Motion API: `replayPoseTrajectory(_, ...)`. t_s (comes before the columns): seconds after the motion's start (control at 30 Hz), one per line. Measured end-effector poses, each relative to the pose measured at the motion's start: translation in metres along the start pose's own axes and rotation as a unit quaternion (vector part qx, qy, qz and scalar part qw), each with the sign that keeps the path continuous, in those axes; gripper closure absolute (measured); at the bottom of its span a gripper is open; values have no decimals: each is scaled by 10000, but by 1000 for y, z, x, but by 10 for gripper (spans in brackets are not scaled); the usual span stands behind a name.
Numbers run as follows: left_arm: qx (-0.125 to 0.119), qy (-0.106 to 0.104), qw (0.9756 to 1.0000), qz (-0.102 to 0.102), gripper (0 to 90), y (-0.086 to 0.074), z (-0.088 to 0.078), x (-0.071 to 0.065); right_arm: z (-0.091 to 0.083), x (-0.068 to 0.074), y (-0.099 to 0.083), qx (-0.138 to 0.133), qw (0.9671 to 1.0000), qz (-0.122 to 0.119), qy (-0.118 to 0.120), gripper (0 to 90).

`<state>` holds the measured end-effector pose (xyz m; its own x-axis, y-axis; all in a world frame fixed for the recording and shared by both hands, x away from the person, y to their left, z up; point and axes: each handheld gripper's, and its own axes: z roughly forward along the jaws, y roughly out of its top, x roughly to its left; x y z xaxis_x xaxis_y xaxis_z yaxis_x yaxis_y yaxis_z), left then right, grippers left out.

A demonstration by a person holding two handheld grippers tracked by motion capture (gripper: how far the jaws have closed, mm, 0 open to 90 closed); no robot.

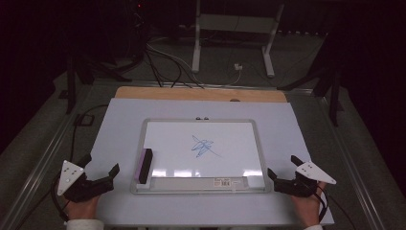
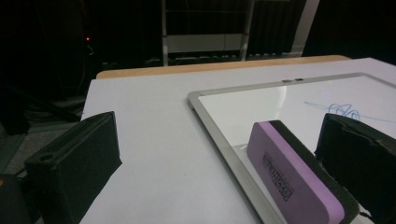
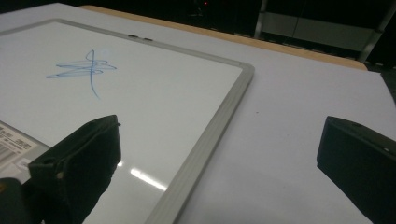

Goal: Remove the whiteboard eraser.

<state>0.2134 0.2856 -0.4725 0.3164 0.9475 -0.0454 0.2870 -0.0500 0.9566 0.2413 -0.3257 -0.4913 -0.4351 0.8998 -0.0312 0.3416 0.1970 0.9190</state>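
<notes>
A framed whiteboard (image 1: 239,158) lies flat in the middle of the white table, with a blue scribble (image 1: 203,146) near its centre. A purple and black eraser (image 1: 143,165) rests along the board's left edge. My left gripper (image 1: 102,164) sits on the table just left of the eraser, open and holding nothing. In the left gripper view the eraser (image 2: 289,177) lies ahead, close to the right-hand jaw but untouched, and the left gripper (image 2: 218,135) stands wide. My right gripper (image 1: 282,166) rests at the board's near right corner, open and empty. In its own view the right gripper (image 3: 222,135) straddles the board's frame (image 3: 224,112).
The white tabletop (image 1: 119,124) has a wooden strip (image 1: 201,93) along its far edge. A label strip (image 1: 201,182) runs along the board's near side. Beyond the table stand a white metal frame (image 1: 196,48) and loose cables (image 1: 163,62) on a dark floor.
</notes>
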Motion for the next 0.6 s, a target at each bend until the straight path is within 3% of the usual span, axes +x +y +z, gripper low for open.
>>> replayPoseTrajectory(0.1, 38, -8, 10000, 24, 7, 0, 0, 0, -4, 1, 1, -86, 9999, 120, 72, 2)
replayPoseTrajectory(0.43, 42, 35, 10000, -44, 8, 2, 0, 2, -3, 3, 0, -68, 9999, 103, 72, 2)
replayPoseTrajectory(0.6, 158, -81, 9998, -21, 8, 4, 2, 1, -2, 4, 0, -32, 9999, 92, 131, 2)
